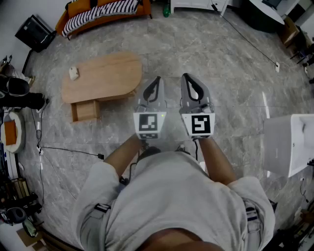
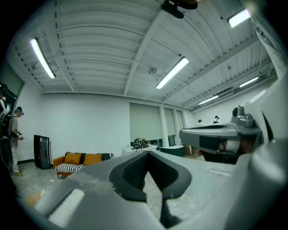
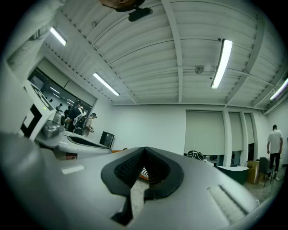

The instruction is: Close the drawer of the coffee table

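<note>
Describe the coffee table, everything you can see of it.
The coffee table is light wood with a rounded, oblong top, seen from above on the grey marbled floor. Its drawer, a shallow wooden box, stands pulled out from under the top's near edge, and its inside looks bare. A small white object rests on the top near one end. Nothing else touches the table.

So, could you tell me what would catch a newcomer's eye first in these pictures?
The left gripper and right gripper, held side by side at the middle of the head view, both shut and empty, stand out first. Up and to their left stands the oval wooden coffee table, its drawer standing open at its near left end. An orange sofa lies beyond it at the top edge.
</note>
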`<move>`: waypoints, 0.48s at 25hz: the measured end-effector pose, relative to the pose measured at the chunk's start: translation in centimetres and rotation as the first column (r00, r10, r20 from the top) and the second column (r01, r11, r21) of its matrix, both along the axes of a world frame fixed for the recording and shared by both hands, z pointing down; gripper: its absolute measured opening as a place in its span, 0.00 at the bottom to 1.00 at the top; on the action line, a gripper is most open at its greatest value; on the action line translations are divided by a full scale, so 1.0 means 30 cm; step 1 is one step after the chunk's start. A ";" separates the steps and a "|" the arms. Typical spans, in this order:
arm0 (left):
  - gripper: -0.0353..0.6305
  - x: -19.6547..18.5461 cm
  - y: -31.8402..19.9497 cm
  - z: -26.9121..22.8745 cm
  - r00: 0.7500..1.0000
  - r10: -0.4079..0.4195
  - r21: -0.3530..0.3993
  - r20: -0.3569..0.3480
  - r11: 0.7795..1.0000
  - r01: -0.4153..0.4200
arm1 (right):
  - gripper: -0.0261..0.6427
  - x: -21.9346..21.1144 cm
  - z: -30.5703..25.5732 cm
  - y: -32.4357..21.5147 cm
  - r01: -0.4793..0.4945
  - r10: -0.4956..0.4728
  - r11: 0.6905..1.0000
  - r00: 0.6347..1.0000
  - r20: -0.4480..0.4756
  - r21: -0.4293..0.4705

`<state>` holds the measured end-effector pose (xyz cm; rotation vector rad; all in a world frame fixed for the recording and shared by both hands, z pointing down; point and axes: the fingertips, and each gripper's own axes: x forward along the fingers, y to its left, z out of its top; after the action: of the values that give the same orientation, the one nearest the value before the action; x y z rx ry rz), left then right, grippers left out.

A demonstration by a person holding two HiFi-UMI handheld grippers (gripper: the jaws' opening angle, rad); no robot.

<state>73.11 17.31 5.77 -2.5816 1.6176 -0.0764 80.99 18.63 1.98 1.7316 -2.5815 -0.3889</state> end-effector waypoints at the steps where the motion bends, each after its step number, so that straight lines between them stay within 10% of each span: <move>1: 0.08 -0.020 0.000 -0.001 1.000 -0.006 0.003 -0.002 1.000 0.006 | 0.05 -0.020 0.002 -0.005 0.007 -0.007 1.000 1.000 0.004 0.000; 12: 0.08 -0.373 0.011 0.043 0.983 -0.182 -0.010 0.002 0.983 0.182 | 0.05 -0.383 0.034 -0.047 0.201 -0.201 0.980 0.979 0.017 -0.004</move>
<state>61.93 17.63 7.05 -2.4333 1.8533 -0.0994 69.49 17.23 3.00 1.4816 -2.7759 -0.3713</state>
